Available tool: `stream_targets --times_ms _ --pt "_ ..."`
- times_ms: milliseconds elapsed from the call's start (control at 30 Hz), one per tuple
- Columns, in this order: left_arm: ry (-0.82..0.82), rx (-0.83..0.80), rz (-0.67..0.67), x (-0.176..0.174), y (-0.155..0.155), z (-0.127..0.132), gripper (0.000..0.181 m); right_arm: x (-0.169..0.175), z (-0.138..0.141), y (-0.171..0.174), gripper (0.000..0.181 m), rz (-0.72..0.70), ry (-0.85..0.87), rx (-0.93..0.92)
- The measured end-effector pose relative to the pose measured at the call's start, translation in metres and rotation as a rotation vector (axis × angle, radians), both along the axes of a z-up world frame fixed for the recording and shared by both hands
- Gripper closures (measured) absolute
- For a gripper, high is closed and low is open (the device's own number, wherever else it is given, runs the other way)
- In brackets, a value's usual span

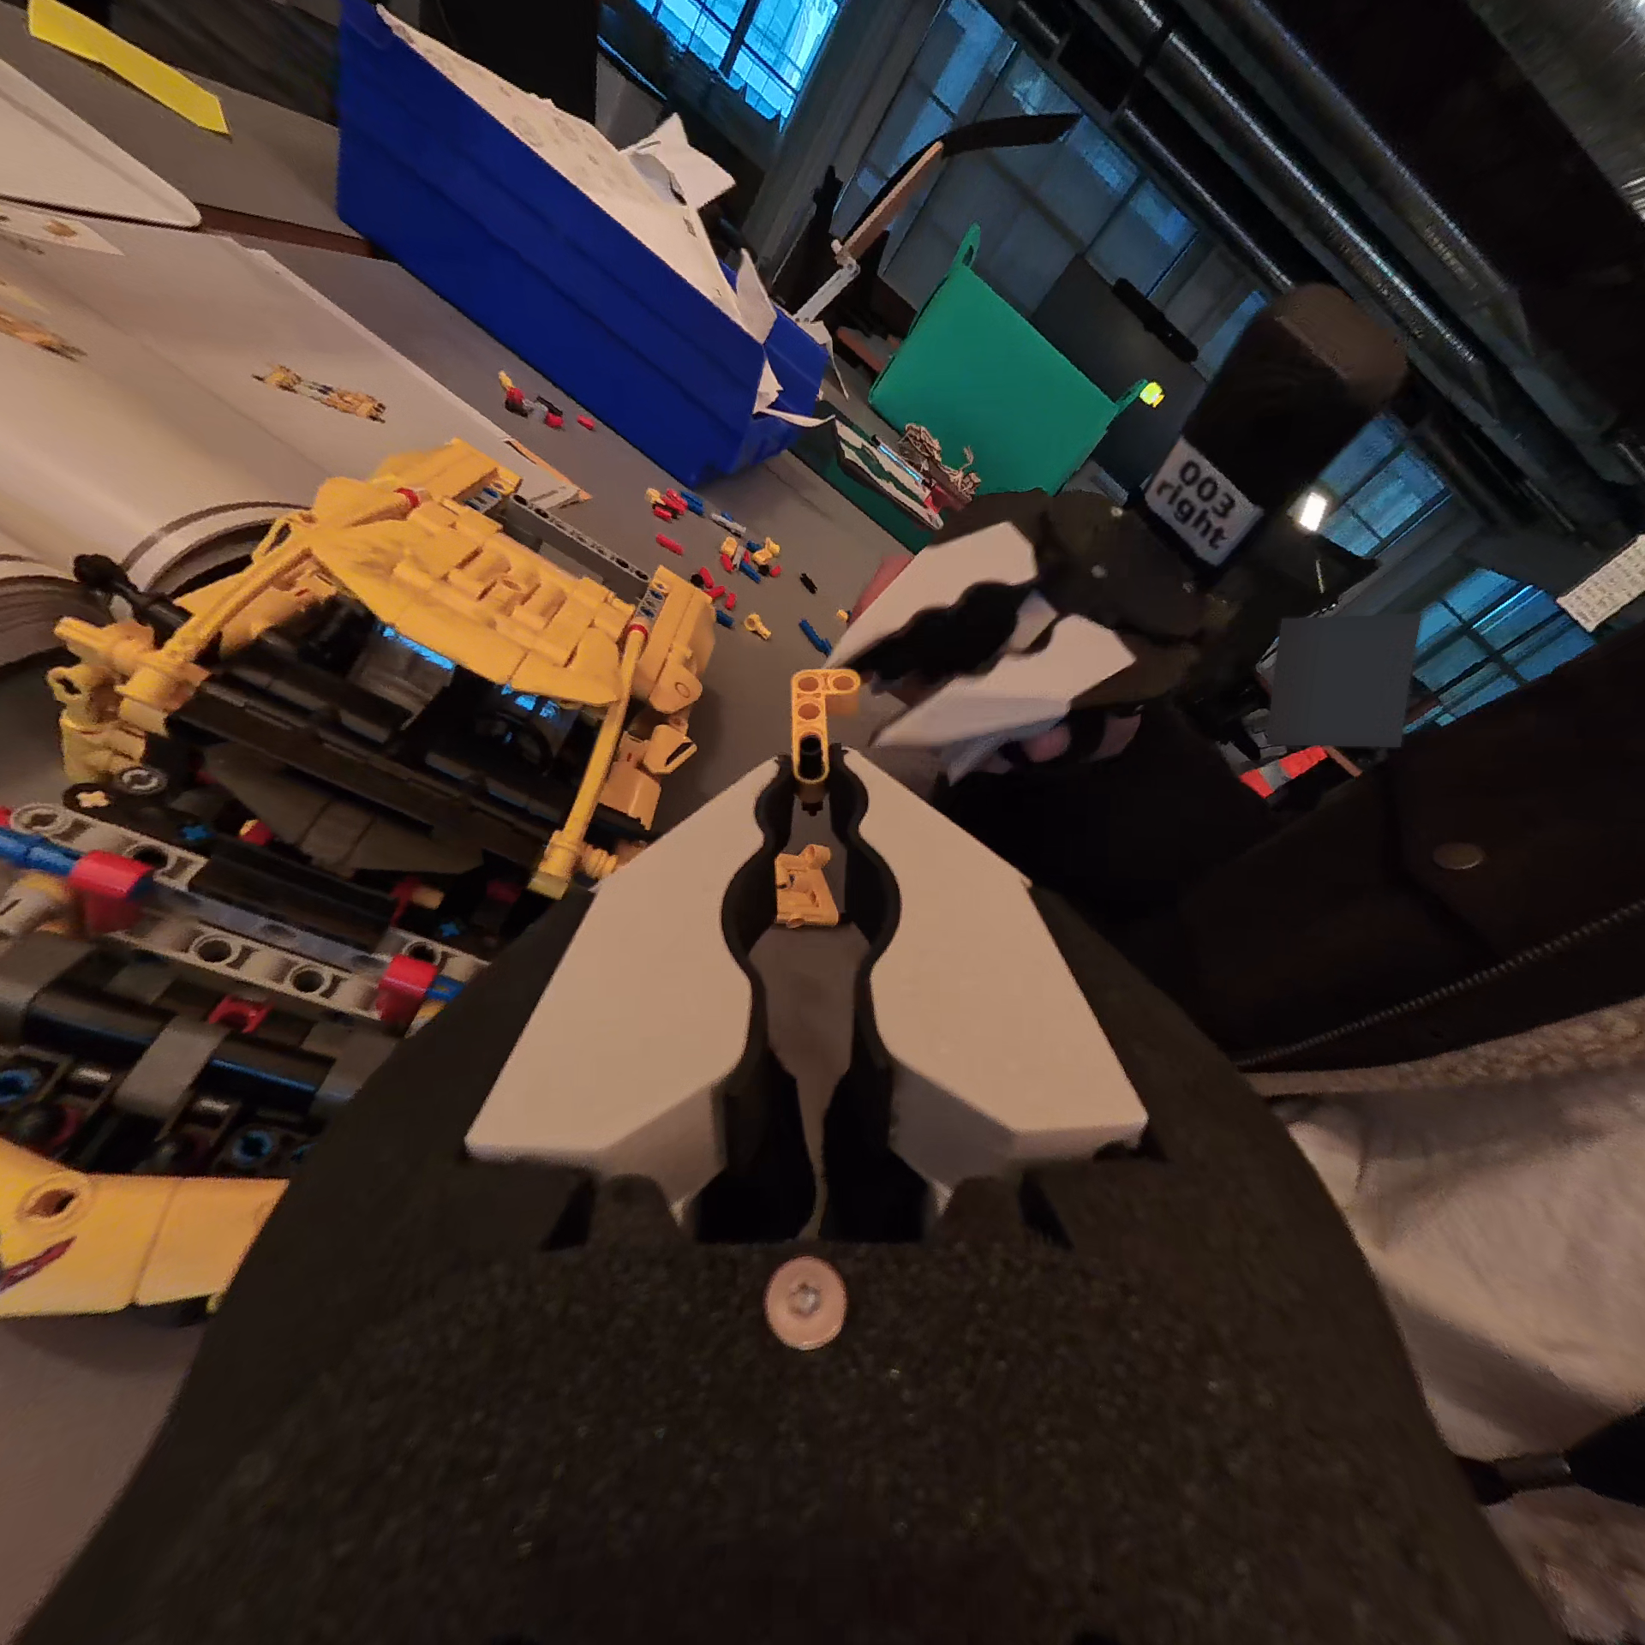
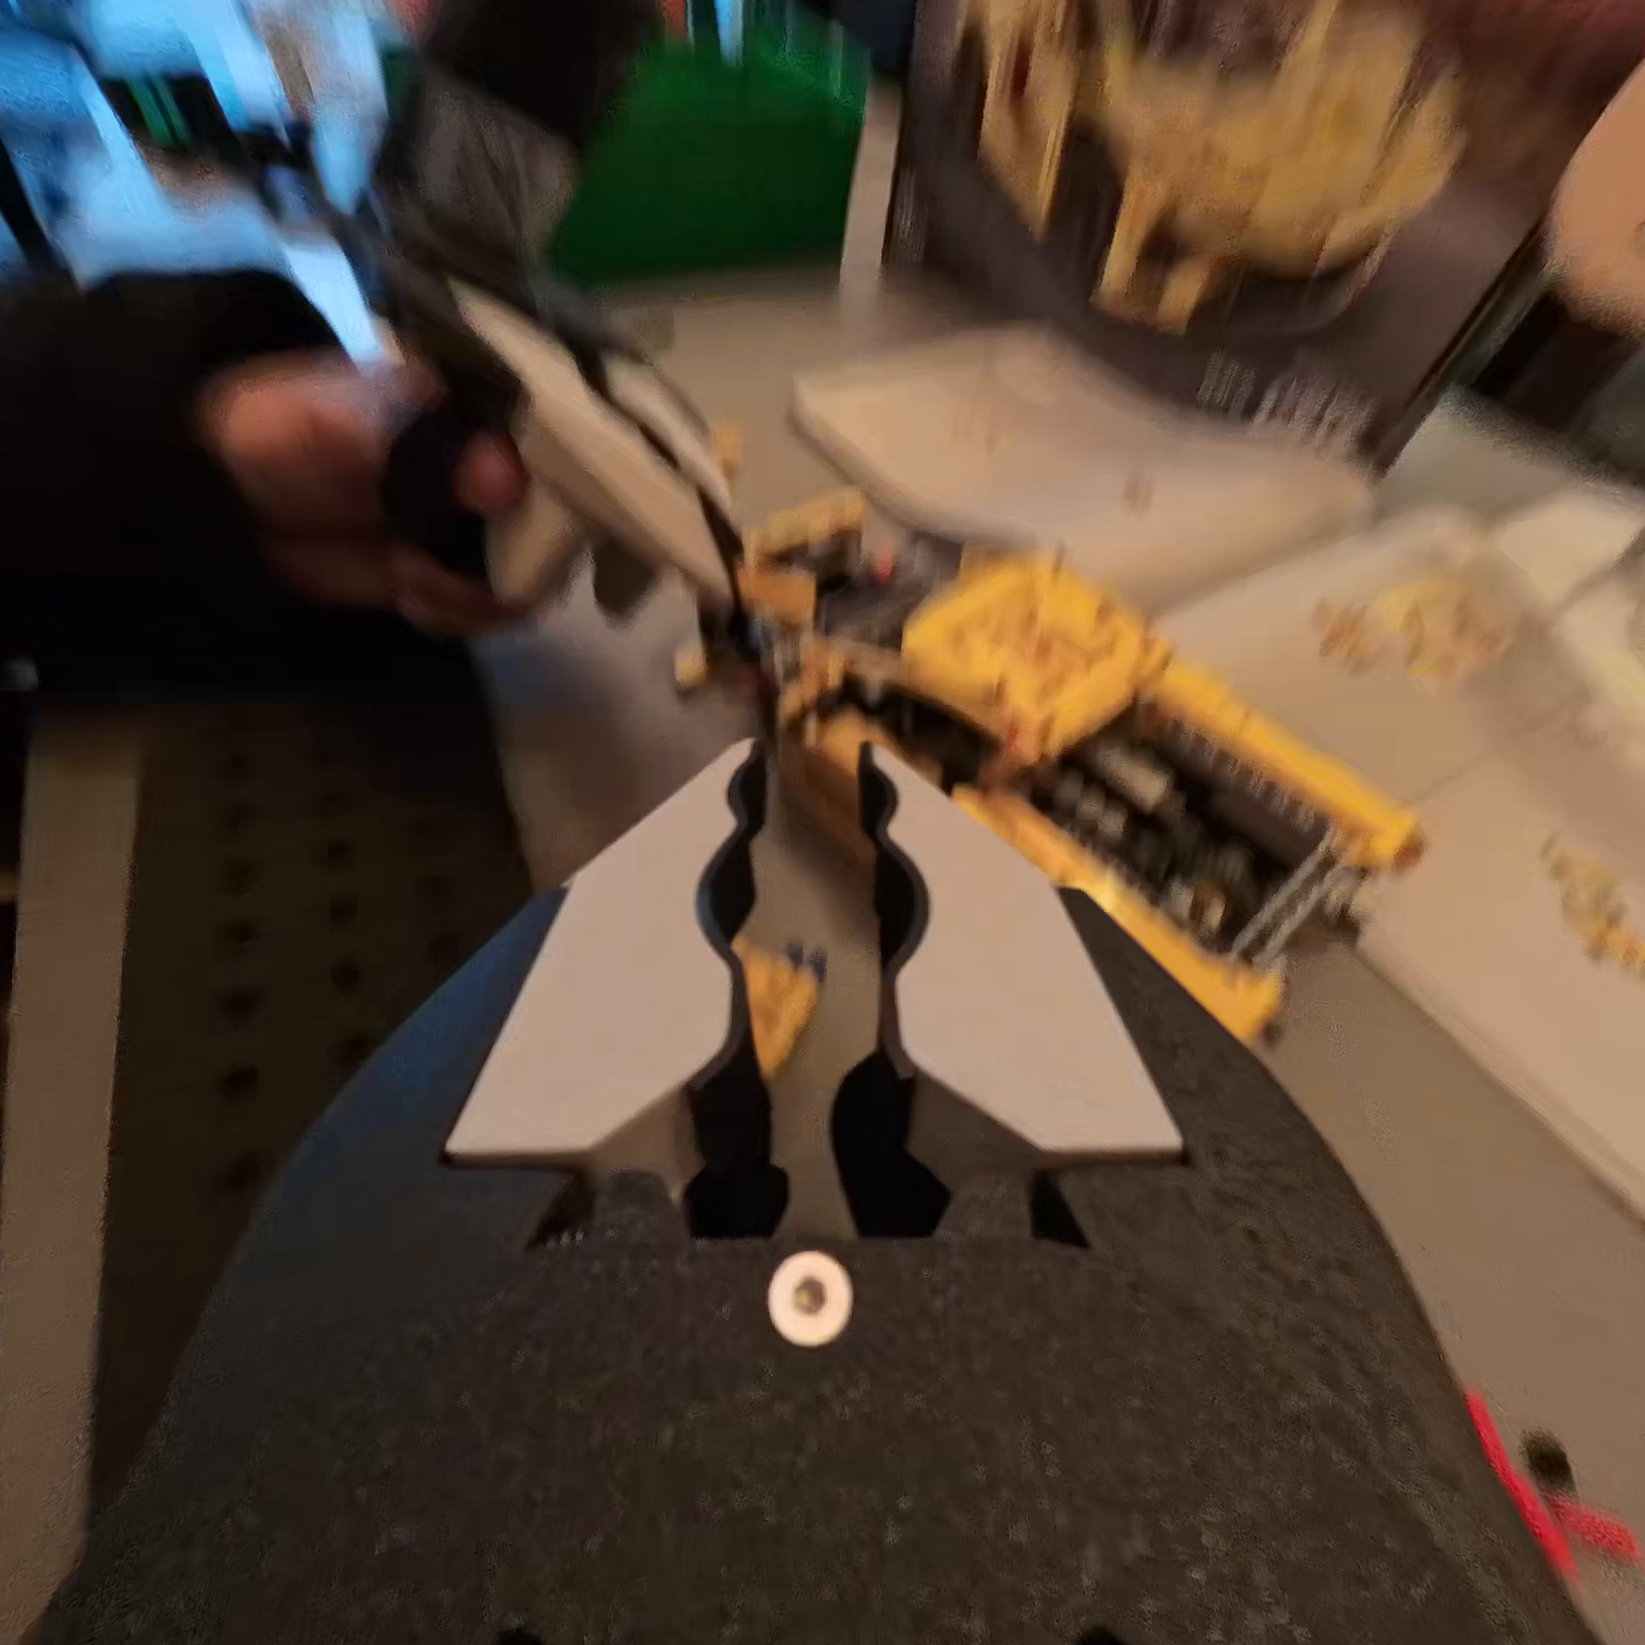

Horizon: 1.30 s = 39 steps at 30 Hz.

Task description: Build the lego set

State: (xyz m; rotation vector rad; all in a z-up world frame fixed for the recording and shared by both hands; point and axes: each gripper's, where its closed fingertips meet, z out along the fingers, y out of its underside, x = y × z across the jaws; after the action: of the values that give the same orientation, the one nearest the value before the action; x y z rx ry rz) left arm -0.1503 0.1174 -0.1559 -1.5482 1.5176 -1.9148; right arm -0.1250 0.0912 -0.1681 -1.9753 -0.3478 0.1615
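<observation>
My left gripper (image 1: 812, 765) has its fingers closed down on a yellow L-shaped beam (image 1: 821, 712), pinching the lower end of its long leg; the short leg sticks out at the top toward the right gripper (image 1: 859, 663), whose tips sit just beside that end, though I cannot tell whether they touch it. In my right wrist view, the right gripper (image 2: 810, 757) shows a clear gap between its fingers with nothing gripped, and everything beyond them is smeared with motion blur. Below my left fingers, a small yellow piece (image 1: 806, 890) lies on the grey bench (image 1: 783, 552). To the left stands the partly built yellow and black lego vehicle (image 1: 383, 641), with a grey and black beam assembly (image 1: 222, 961) with red and blue pins nearer the camera. Loose red, blue and yellow pieces (image 1: 721, 552) are scattered on the bench past the model. An open instruction booklet (image 1: 178, 401) lies behind it, and a blue bin (image 1: 552, 267) holding papers sits farther back. A green panel (image 1: 988, 392) stands beyond the bench edge. In the blurred right view I make out the left gripper (image 2: 712, 570) and the hand (image 2: 356, 481) holding it above the vehicle (image 2: 1068, 712).
</observation>
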Motion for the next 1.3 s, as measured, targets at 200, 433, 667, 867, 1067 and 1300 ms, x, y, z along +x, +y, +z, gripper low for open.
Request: stream_targets --times_ms 200,433,667,867,1067,1300 --pt "0.035 0.046 -0.009 0.002 -0.004 -0.007 0.174 0.001 -0.064 -0.036 0.139 -0.143 -0.022 -0.413" --pt "0.030 0.009 -0.022 0.001 -0.006 -0.005 0.174 0.000 -0.085 -0.032 0.144 -0.206 -0.066 -0.484" --pt "0.024 -0.273 -0.013 0.001 0.009 0.005 0.174 -0.007 -0.083 -0.018 0.149 -0.158 -0.118 -0.427" --pt "0.011 -0.371 -0.045 -0.001 0.010 0.009 0.174 -0.026 -0.002 0.028 0.149 -0.152 -0.351 0.081" --pt "0.003 -0.368 -0.055 -0.002 0.008 0.011 0.174 -0.025 0.007 0.031 0.150 -0.190 -0.462 0.153" --pt "0.038 -0.318 -0.057 -0.001 0.005 0.004 0.174 -0.029 0.006 0.027 0.150 -0.168 -0.528 0.174"
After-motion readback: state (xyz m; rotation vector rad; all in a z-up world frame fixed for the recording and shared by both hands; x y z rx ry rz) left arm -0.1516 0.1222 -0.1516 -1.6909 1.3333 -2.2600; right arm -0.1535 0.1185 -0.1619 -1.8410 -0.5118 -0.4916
